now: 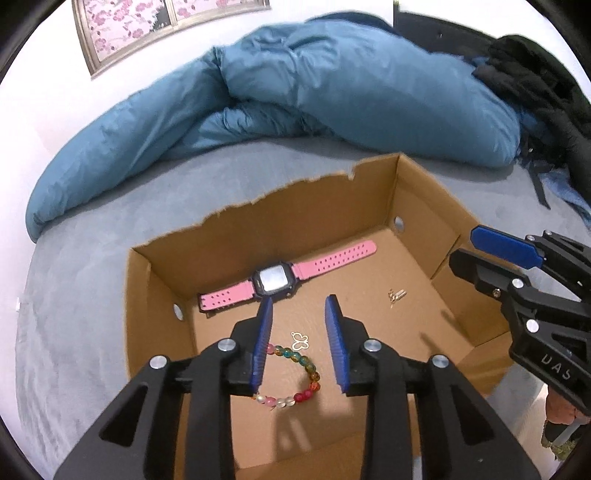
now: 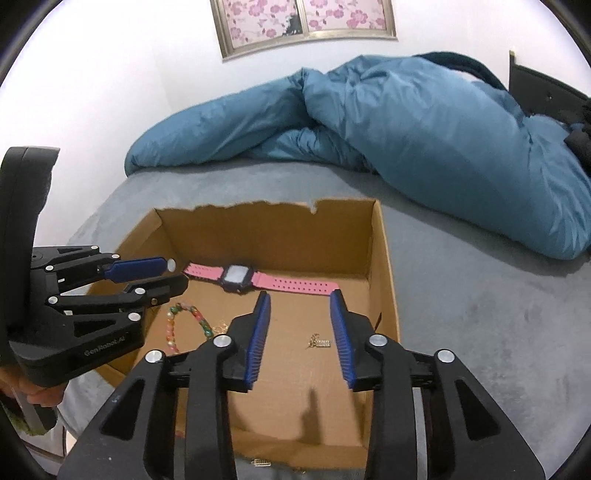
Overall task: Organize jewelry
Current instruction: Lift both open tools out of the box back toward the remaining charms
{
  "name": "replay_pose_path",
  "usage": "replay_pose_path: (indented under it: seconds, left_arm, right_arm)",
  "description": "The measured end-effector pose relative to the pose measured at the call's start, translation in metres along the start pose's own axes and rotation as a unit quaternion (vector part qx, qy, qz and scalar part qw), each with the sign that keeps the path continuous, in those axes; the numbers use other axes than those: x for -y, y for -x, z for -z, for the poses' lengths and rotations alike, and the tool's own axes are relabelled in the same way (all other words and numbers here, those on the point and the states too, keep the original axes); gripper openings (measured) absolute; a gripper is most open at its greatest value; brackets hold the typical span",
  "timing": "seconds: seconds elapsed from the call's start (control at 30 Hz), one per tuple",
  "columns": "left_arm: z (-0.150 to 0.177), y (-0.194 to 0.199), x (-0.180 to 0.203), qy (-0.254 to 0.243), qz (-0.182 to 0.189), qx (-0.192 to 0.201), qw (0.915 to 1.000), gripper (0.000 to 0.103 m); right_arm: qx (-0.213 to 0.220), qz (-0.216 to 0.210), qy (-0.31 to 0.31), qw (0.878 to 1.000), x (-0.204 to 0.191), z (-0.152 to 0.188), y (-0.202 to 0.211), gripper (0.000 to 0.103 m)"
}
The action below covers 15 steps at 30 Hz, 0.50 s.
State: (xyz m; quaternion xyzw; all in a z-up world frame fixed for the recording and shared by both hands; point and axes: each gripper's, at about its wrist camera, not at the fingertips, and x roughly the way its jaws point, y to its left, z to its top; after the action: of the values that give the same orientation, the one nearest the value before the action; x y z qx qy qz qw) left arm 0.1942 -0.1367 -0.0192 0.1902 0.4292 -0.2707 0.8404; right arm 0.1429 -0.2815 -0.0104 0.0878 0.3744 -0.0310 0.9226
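Note:
An open cardboard box (image 1: 155, 295) (image 2: 384, 280) sits on the grey bed. Inside lie a pink-strapped watch (image 1: 273, 278) (image 2: 236, 277), a multicoloured bead bracelet (image 1: 295, 384) (image 2: 184, 321), a small gold butterfly charm (image 1: 301, 340) and a small gold clasp piece (image 1: 396, 295) (image 2: 319, 343). My left gripper (image 1: 299, 306) is open and empty above the bracelet and charm. My right gripper (image 2: 300, 295) is open and empty above the box floor, near the clasp piece. Each gripper shows in the other's view, the right (image 1: 476, 243) and the left (image 2: 173, 275).
A crumpled blue duvet (image 1: 332, 85) (image 2: 424, 140) lies across the back of the bed. Dark clothing (image 1: 543, 92) is heaped at the far right. A framed flower picture (image 2: 303, 22) hangs on the wall. A small gold piece (image 2: 261, 462) lies outside the box at its near edge.

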Motion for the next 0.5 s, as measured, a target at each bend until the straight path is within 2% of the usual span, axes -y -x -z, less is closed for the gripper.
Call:
replay_pose_path:
  seconds: [0.2, 0.37, 0.5]
  left_arm:
    - [0.012, 0.039, -0.01, 0.014, 0.002, 0.037, 0.9992, 0.032]
    - [0.03, 0.069, -0.018, 0.016, 0.0, 0.059, 0.9982, 0.033]
    - [0.044, 0.088, -0.025, 0.022, -0.003, 0.07, 0.9973, 0.035]
  right_arm:
    - [0.029, -0.003, 0.005, 1.0, -0.004, -0.001, 0.028, 0.043]
    - [0.041, -0.006, 0.012, 0.999, -0.008, -0.001, 0.043, 0.046]
    - [0.057, -0.011, 0.02, 0.998, -0.014, 0.0, 0.058, 0.053]
